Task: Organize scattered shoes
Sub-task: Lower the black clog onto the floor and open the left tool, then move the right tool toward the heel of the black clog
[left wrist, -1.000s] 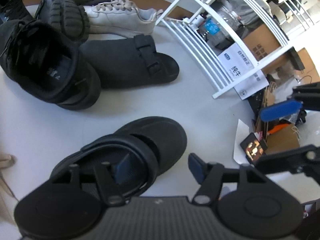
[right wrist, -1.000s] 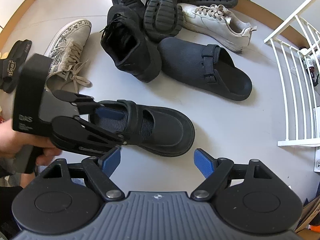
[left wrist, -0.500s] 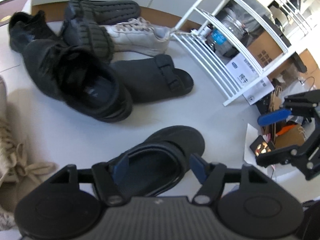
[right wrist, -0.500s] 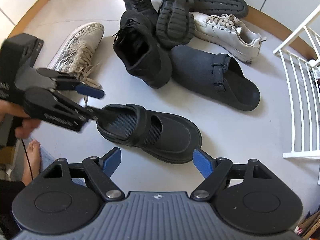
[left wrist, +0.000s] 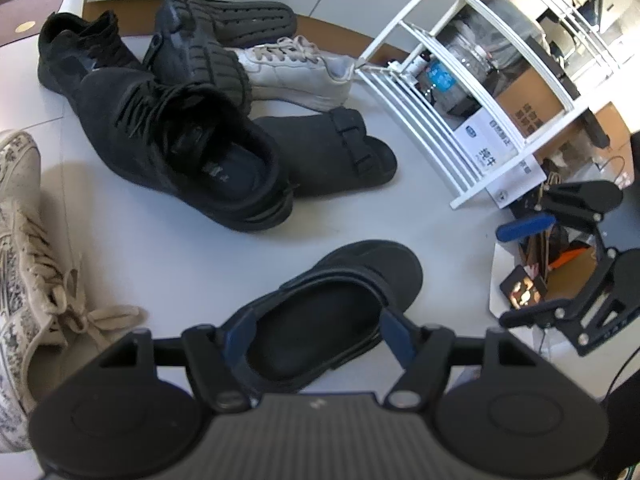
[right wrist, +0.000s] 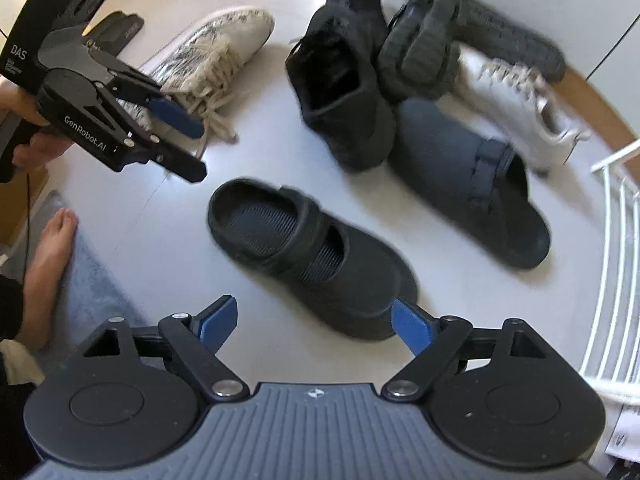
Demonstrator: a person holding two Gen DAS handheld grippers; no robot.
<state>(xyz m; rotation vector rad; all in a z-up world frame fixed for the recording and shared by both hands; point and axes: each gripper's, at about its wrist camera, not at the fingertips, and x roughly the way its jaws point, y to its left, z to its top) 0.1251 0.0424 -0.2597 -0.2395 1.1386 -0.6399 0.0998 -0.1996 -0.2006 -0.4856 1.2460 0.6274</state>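
Left wrist view: left gripper [left wrist: 316,338] jaws, just opening, straddle the black clog [left wrist: 336,312] heel (contact unclear). Right wrist view: right gripper [right wrist: 316,322], jaws just widening, holds nothing; clog [right wrist: 312,256] rests on the white floor [right wrist: 168,232], near the shoe pile [right wrist: 400,92].

Black clog [right wrist: 312,256] upright, near piled shoes [right wrist: 400,92].

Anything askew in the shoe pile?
Yes. Two black chunky shoes lie soles-up across the black sneaker and white sneaker. The black clog sits alone, apart from the pile.
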